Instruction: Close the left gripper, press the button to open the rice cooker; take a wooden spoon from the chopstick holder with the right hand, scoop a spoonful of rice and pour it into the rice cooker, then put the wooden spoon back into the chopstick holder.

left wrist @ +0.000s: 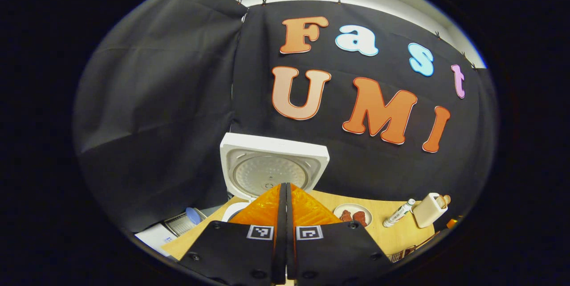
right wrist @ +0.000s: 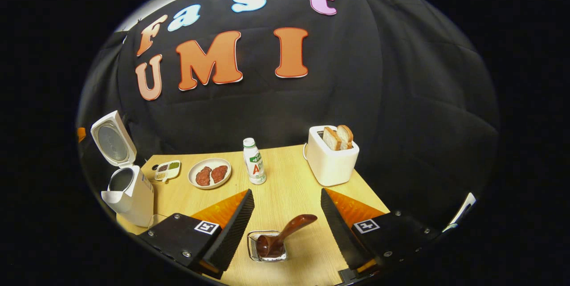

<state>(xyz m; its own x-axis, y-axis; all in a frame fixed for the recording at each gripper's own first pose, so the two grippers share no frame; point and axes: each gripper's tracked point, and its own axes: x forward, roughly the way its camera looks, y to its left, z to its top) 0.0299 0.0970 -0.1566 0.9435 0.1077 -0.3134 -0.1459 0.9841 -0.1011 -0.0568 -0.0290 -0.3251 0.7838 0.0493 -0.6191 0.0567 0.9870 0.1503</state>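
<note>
Black cloth closes the booth behind a light wooden table. From my left gripper I see its two fingers pressed together with nothing between them, pointing at the rice cooker, whose lid stands open and upright at the far side. My right gripper has its fingers spread wide apart, hanging above the near edge of the table. Between them, lower down, stands the chopstick holder, a small wire basket, with the wooden spoon in it, the handle leaning to the right. The fingers do not touch the spoon. In the right gripper view the rice cooker stands at the left edge of the table. Farther off are a plate, a bottle and a toaster with bread.
</note>
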